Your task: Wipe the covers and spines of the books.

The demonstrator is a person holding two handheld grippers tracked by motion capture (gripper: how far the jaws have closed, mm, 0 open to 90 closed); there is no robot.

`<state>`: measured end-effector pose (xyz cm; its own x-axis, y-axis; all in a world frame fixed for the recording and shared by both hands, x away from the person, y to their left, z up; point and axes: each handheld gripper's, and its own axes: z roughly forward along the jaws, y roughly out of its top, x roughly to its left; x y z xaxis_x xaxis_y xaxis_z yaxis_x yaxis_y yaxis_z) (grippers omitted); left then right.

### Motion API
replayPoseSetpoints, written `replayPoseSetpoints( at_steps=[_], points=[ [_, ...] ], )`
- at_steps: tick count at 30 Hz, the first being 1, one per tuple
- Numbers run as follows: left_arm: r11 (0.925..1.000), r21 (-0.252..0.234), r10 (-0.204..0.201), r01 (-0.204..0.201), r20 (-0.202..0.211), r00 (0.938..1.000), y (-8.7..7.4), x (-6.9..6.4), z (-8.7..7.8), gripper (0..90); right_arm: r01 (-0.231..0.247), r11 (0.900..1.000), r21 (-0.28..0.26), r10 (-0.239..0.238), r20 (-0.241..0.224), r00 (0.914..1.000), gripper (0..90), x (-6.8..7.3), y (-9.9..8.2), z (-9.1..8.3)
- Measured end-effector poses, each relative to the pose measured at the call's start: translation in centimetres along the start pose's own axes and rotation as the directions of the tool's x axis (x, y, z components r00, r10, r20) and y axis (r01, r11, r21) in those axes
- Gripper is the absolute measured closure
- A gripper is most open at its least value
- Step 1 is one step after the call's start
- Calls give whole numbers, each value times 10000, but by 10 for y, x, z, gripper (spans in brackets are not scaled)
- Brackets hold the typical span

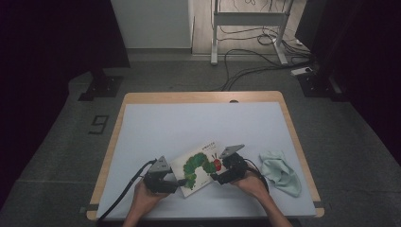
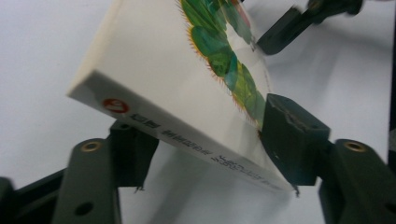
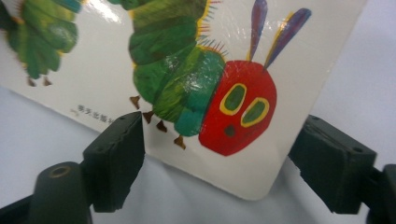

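A white board book (image 1: 198,163) with a green caterpillar and a red face on its cover lies near the front of the table. In the left gripper view the book (image 2: 154,60) is tilted, its spine edge raised off the mat. My left gripper (image 1: 179,181) (image 2: 210,144) is shut on the spine corner, one pad (image 2: 292,140) on the cover and the other under the book. My right gripper (image 1: 216,177) (image 3: 224,158) stands open around the cover's corner by the red face (image 3: 238,112). Its right pad (image 3: 331,163) is clear of the book's edge.
A pale green cloth (image 1: 280,172) lies crumpled to the right of the right hand. The white mat (image 1: 198,123) covers a wooden table (image 1: 203,97). Cables and a metal stand's legs are on the floor beyond the far edge.
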<state>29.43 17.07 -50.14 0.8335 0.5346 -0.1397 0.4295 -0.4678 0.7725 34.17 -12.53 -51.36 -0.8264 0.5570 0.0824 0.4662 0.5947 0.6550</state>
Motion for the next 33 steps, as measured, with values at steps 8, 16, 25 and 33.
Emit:
replayPoseSetpoints(
  at_steps=[8,16,25,33],
  points=[
    [9998,39,-193,192,167,9997,5,1,-3,455,-159,9994,-303,161,77,9998,185,1,3,0],
    [9999,101,-84,83,68,9999,3,-11,-4,510,-126,9984,-557,134,140,9998,229,2,0,-5],
    [9996,-166,230,-229,82,9997,4,-16,-6,585,-188,9957,-904,204,163,9997,266,1,-3,-10],
    [9959,-54,898,-900,-240,9957,12,-12,-15,736,-3,9910,-1335,97,697,9975,325,1,6,-8]
  ],
)
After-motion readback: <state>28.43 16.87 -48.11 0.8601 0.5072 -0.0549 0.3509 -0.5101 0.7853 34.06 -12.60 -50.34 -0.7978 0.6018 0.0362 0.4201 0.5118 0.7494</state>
